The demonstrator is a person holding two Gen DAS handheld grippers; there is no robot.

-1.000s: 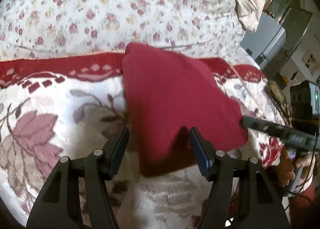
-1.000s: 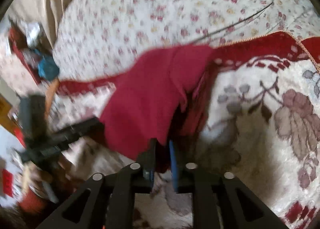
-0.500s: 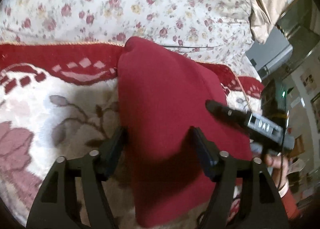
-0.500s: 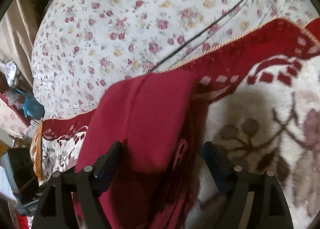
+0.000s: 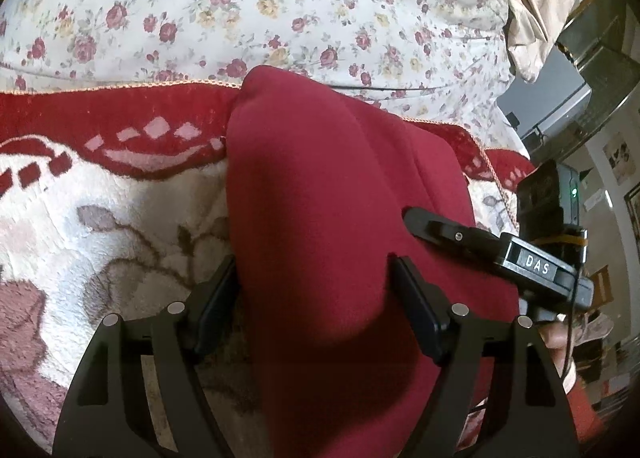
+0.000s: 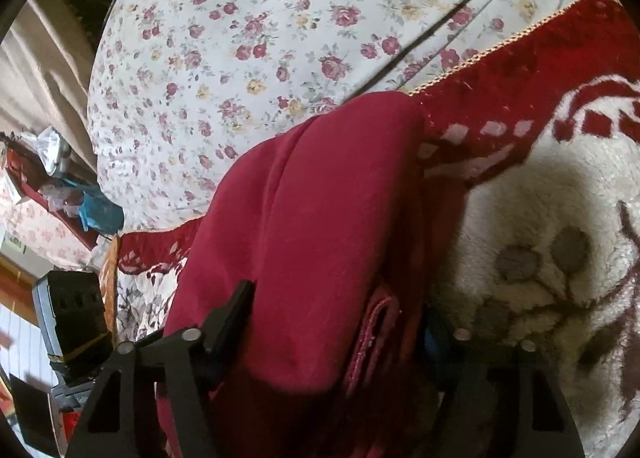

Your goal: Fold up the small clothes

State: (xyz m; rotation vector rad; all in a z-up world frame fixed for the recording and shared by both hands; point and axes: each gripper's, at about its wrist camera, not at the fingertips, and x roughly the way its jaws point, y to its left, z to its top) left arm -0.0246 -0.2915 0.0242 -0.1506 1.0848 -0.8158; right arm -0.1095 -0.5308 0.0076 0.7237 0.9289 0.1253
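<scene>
Since half a second ago the right gripper (image 5: 416, 218) has pushed further across the red garment (image 5: 332, 226), its tip now lying over the cloth toward 3 o'clock in the left view; a second ago it was pinched on a lifted corner, and now its jaws stand wide apart.

Nearest in the left view, the left gripper (image 5: 314, 294) is spread wide, one finger at each side of the garment's near part, the cloth bulging between them, nothing pinched. In the right view the right gripper (image 6: 340, 322) straddles the folded garment (image 6: 320, 218); the finger at 3 o'clock is mostly hidden behind cloth.

The garment lies folded lengthwise on a plush blanket (image 5: 100, 226) with a red border, running from 6 toward 12 o'clock. Beyond it at 12 o'clock is a floral sheet (image 5: 280, 10).
</scene>
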